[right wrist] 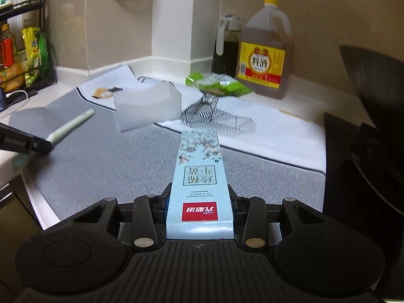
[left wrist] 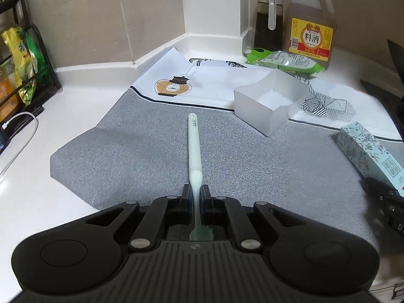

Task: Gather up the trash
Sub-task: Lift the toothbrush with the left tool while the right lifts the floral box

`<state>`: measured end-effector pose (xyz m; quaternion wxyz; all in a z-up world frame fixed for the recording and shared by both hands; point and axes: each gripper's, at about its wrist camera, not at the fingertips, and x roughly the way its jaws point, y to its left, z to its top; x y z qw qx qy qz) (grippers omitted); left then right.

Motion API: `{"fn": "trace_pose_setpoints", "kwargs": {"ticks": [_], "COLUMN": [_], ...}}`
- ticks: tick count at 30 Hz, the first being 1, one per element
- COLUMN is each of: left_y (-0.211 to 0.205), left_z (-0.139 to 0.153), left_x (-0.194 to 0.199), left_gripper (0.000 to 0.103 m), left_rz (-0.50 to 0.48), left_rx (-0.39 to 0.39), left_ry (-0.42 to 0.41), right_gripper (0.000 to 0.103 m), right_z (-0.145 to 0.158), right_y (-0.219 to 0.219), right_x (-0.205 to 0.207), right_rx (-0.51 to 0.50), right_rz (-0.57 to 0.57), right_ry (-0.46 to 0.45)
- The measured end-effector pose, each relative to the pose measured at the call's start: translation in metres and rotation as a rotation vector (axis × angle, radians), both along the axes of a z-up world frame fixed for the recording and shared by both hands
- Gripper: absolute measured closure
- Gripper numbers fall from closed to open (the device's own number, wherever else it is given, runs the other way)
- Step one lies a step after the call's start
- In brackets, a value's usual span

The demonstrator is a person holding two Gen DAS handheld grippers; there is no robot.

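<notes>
Left wrist view showed the left tool (left wrist: 194, 194) clamped on a pale green toothbrush (left wrist: 194, 149), its bristle end back between the fingers and its handle pointing forward above the grey mat (left wrist: 141, 156) on the white desk (left wrist: 75, 93). Ahead and to the right stood an open white paper box (left wrist: 271, 101), with a green wrapper (left wrist: 287, 61) lying behind it, near a yellow-labelled jug (left wrist: 310, 22) and a dark bottle (left wrist: 267, 20). Right wrist view showed the right tool (right wrist: 199, 199) clamped on a long light-blue carton (right wrist: 199, 176), gripped by its sides near the red-labelled end, the far end pointing toward the paper box (right wrist: 149, 106). The toothbrush (right wrist: 70, 126) in the left tool (right wrist: 49, 144) appeared at the left.
</notes>
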<state>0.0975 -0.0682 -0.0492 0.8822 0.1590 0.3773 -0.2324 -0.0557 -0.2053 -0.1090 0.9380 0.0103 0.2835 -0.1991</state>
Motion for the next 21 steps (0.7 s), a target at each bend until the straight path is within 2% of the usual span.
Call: {"fn": "trace_pose_setpoints", "kwargs": {"ticks": [9, 13, 15, 17, 18, 20, 21], "left_y": [-0.009, -0.008, -0.007, -0.006, -0.005, -0.003, -0.002], "left_z": [-0.007, -0.008, -0.008, -0.008, -0.009, -0.009, -0.01], "left_x": [0.004, 0.006, 0.007, 0.008, 0.008, 0.011, 0.013], "left_gripper": [0.095, 0.086, 0.078, 0.061, 0.057, 0.035, 0.028], "left_rz": [-0.005, 0.002, 0.01, 0.023, 0.032, 0.053, 0.066], "left_rx": [0.02, 0.015, 0.013, 0.012, 0.011, 0.008, 0.007], "left_ry": [-0.025, -0.034, -0.039, -0.048, -0.051, -0.05, -0.045], "right_gripper": [0.056, 0.054, 0.054, 0.053, 0.053, 0.053, 0.053], "right_z": [-0.004, -0.005, -0.005, -0.005, -0.005, -0.006, -0.006], "right_y": [-0.004, -0.005, -0.005, -0.005, -0.006, -0.006, -0.006], "right_x": [0.001, 0.001, 0.001, 0.002, 0.002, 0.002, 0.002], "right_rx": [0.005, 0.006, 0.005, 0.002, 0.001, 0.0, 0.0], "right_rz": [-0.008, -0.01, -0.01, -0.008, -0.008, -0.008, -0.008], "right_ry": [-0.014, -0.021, -0.021, -0.022, -0.024, -0.025, -0.025]}}
